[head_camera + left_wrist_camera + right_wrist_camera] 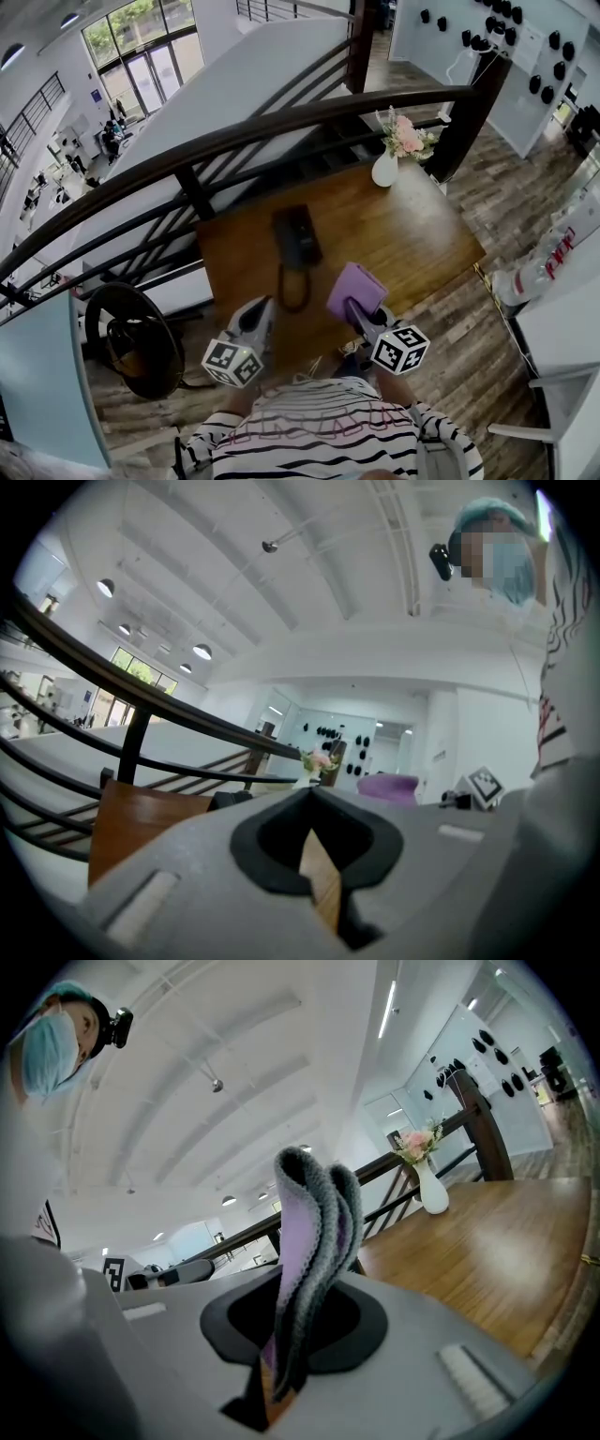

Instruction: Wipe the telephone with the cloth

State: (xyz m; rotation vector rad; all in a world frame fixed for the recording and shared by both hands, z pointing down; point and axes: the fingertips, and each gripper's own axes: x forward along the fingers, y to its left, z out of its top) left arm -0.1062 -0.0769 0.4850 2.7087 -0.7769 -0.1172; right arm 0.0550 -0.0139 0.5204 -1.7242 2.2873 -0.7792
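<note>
- left gripper [264,305] is closed up, tips meeting with nothing between them; it hangs over the near edge of the table [422,234], just short of the cord [292,289]
- right gripper [354,307] is clamped on the cloth [355,291]; in its own view the purple-and-grey fabric sticks up in a fold from between the jaws
- cloth sits in the air over the near part of the table, a bit right of the phone [296,236] and not on it
- phone is dark and lies flat on the left-middle of the table, straight ahead of the left gripper; the cord makes a loop from it back toward the near edge
- table is warm brown wood, kinda glossy, mostly bare; a white vase [384,170] with pink flowers [405,136] stands upright at the far corner
- a dark curved railing [234,141] runs right behind the table, so this looks like an upper level; beyond it you can see down to a lower floor with big windows [141,47] at the far end
- floor [487,187] up here is mixed-tone wood planks
- white wall [534,84] at the top right has a bunch of small black things hung on it; can't tell what they are
- person's striped shirt [328,431] fills the bottom of the head view
</note>
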